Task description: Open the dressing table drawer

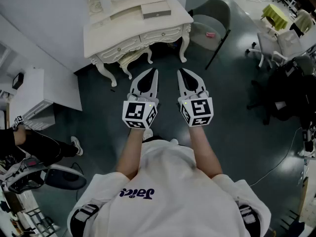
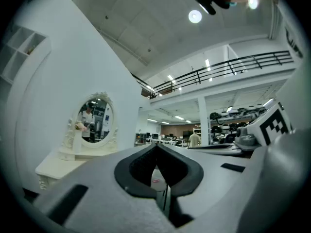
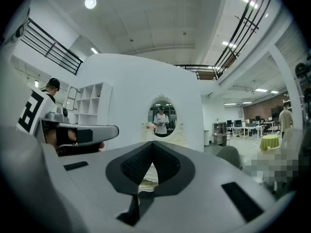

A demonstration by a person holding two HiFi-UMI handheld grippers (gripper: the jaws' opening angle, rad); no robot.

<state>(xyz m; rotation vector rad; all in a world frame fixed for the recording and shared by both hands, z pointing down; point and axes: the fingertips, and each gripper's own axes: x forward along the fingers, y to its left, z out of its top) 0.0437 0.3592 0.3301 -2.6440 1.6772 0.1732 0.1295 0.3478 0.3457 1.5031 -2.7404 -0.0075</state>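
The cream, carved dressing table (image 1: 133, 28) stands against the wall ahead, and both its drawer fronts (image 1: 160, 35) are closed. An oval mirror (image 2: 95, 123) rises from its top. I hold my left gripper (image 1: 154, 72) and right gripper (image 1: 180, 71) side by side over the floor, short of the table and touching nothing. Each has its jaws together at the tips with nothing held. In the left gripper view the left gripper (image 2: 156, 145) points past the table's right side. In the right gripper view the right gripper (image 3: 152, 143) points at the mirror (image 3: 162, 118).
A flat box (image 1: 156, 9) lies on the tabletop and a stool (image 1: 133, 58) is tucked under the table. A grey-green chair (image 1: 210, 26) stands to the table's right, a white cabinet (image 1: 44, 98) to the left. Office chairs (image 1: 276, 48) crowd the far right. A seated person's leg (image 1: 44, 147) shows at left.
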